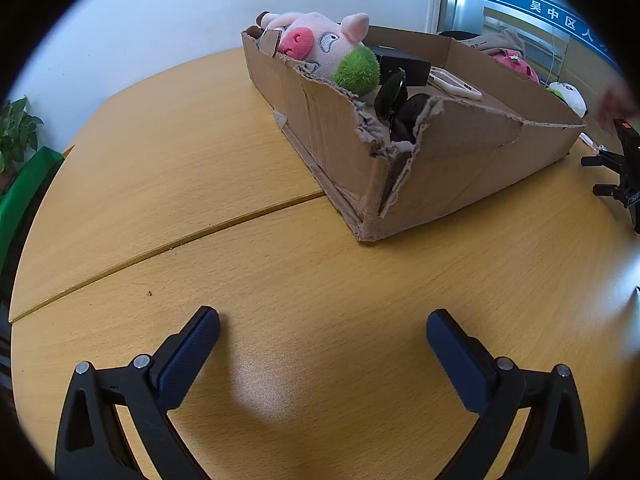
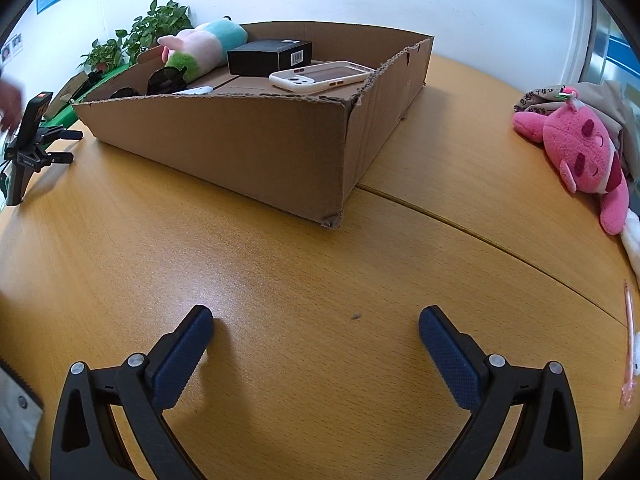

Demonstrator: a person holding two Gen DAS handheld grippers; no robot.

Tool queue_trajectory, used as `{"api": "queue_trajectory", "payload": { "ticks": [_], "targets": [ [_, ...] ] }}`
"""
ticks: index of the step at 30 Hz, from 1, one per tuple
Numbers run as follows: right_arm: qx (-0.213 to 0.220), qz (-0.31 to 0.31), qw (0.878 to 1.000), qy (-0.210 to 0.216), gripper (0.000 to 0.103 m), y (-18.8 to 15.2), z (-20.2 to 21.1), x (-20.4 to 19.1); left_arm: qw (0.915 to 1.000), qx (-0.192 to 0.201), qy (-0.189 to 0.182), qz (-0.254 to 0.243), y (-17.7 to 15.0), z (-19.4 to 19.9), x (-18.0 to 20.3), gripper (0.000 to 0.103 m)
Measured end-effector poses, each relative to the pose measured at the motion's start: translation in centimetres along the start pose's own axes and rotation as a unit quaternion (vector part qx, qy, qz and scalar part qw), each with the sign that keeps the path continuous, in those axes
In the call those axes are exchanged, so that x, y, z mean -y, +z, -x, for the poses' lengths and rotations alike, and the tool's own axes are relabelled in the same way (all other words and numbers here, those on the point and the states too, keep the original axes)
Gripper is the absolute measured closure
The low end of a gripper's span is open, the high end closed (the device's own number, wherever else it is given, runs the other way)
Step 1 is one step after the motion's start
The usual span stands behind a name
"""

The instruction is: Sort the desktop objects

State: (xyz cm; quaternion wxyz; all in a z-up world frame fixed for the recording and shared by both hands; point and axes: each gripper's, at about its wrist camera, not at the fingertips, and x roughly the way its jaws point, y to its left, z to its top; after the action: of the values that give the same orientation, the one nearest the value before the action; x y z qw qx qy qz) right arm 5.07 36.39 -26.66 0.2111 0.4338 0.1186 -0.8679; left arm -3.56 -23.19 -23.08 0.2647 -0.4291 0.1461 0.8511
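A torn, shallow cardboard box (image 1: 460, 168) (image 2: 248, 148) sits on the wooden table (image 1: 320, 300) (image 2: 300, 280). Inside it lie a pink plush pig (image 1: 316, 46) (image 2: 200, 50) with a green fuzzy patch, a black carton (image 1: 404, 60) (image 2: 270, 56), sunglasses (image 1: 394, 96) (image 2: 166, 80) and a white phone case (image 1: 454, 84) (image 2: 320, 76). A pink plush toy (image 2: 584, 156) (image 1: 516, 64) lies on the table right of the box. A pink pen (image 2: 630, 344) rests near the right edge. My left gripper (image 1: 322, 326) and right gripper (image 2: 316, 322) both hover open over bare wood, nothing between their fingers.
A black phone stand (image 2: 30, 148) (image 1: 624, 168) stands left of the box in the right wrist view, with a blurred hand (image 2: 10, 108) by it. Potted plants (image 2: 136, 36) (image 1: 16, 132) and a green bin stand beyond the table. A beige bag (image 2: 600, 100) lies behind the pink toy.
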Motion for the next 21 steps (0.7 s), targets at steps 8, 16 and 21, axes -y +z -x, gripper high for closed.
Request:
{"api": "queue_trajectory", "payload": {
  "ticks": [8, 16, 21],
  "targets": [
    [-0.002, 0.0, 1.0, 0.0, 0.0, 0.22, -0.1, -0.29, 1.0, -0.001, -0.004, -0.009, 0.3, -0.18, 0.42, 0.0],
    [-0.003, 0.0, 1.0, 0.0, 0.0, 0.31, -0.14, -0.44, 0.9998, -0.001, -0.009, -0.017, 0.53, -0.25, 0.68, 0.0],
    [-0.004, 0.0, 1.0, -0.001, 0.0, 0.47, -0.2, -0.57, 0.9996, -0.001, -0.013, -0.025, 0.59, -0.25, 0.76, 0.0]
  ]
}}
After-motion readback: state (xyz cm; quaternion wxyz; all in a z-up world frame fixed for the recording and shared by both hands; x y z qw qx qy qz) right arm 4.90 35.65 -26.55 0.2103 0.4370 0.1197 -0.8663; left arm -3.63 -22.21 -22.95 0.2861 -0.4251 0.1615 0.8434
